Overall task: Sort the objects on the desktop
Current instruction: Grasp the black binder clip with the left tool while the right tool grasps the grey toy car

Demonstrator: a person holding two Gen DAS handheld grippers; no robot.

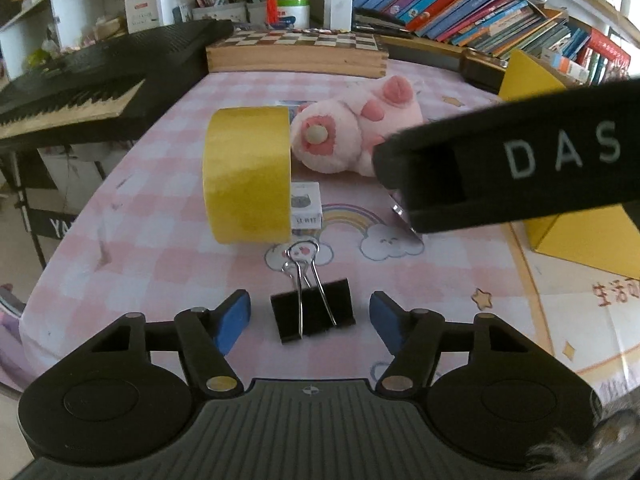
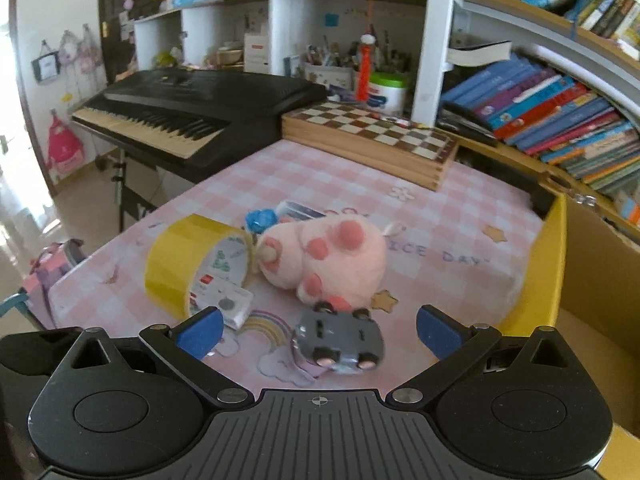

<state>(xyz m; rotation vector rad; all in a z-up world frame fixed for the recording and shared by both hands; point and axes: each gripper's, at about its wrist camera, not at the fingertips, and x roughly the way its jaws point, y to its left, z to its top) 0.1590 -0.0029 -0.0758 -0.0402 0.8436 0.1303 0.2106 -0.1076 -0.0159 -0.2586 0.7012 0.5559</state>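
My left fingers (image 1: 310,320) are spread w/ the black metal binder clip (image 1: 313,314) lying flat between them, pads not touching it. My right fingers (image 2: 318,330) are spread wide too, w/ the small grey toy car (image 2: 338,342) upside down between them, wheels up, untouched. Both lie on the pink-checked cloth surface (image 1: 160,264). Just beyond: the yellow tape roll (image 1: 246,174) on its edge, a small white box (image 1: 306,204) beside it, then the pink plush toy (image 1: 352,132) touching the roll. The yellow cardboard box (image 2: 556,264) stands at the right edge. Far back: wooden chessboard case (image 1: 296,50).
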